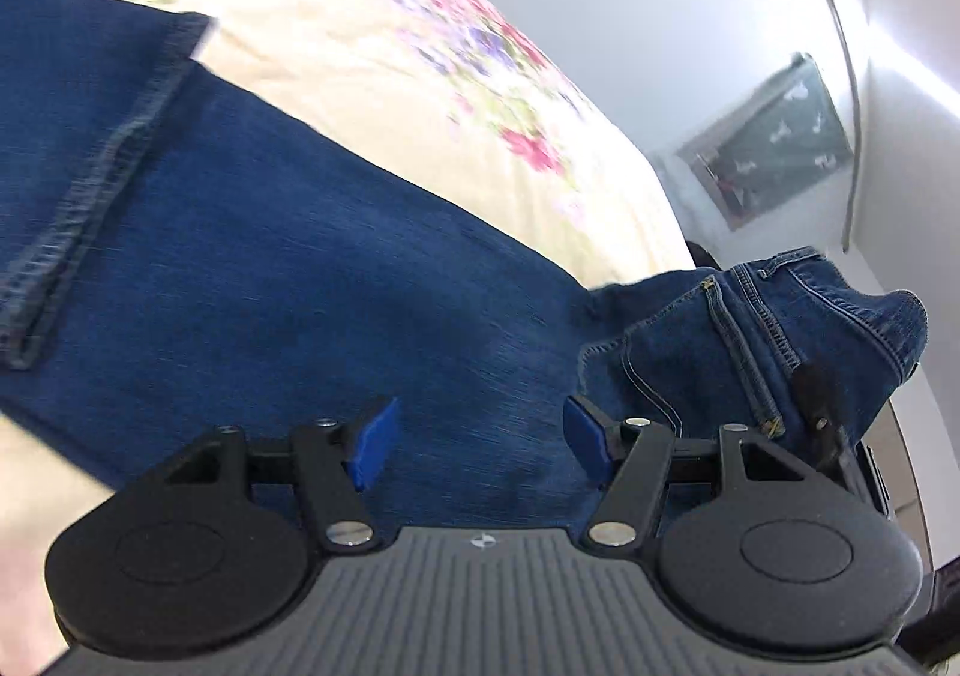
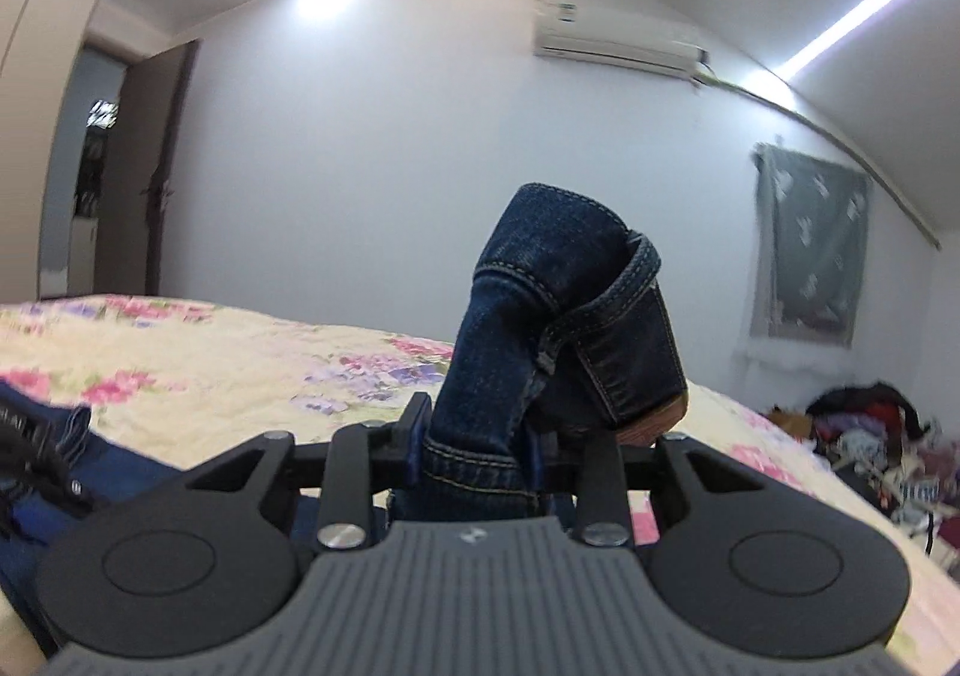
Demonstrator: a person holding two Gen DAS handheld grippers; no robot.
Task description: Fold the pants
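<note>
Blue denim pants (image 1: 252,256) lie across a floral bedspread (image 1: 384,51), with a leg hem (image 1: 90,178) folded over at the left. My left gripper (image 1: 480,442) is open just above the flat denim, its blue pads apart. The waist end with the zipper (image 1: 744,346) is lifted at the right. In the right wrist view my right gripper (image 2: 477,454) is shut on the waistband (image 2: 558,328) and holds it bunched upright above the bed (image 2: 210,370). A brown label shows at the waistband's lower edge.
The bed ends near a white wall (image 2: 390,165) with an air conditioner (image 2: 618,36). A grey cloth (image 2: 810,268) hangs on the wall. A pile of clothes (image 2: 864,436) lies on the floor at the right. A doorway (image 2: 120,159) is at the left.
</note>
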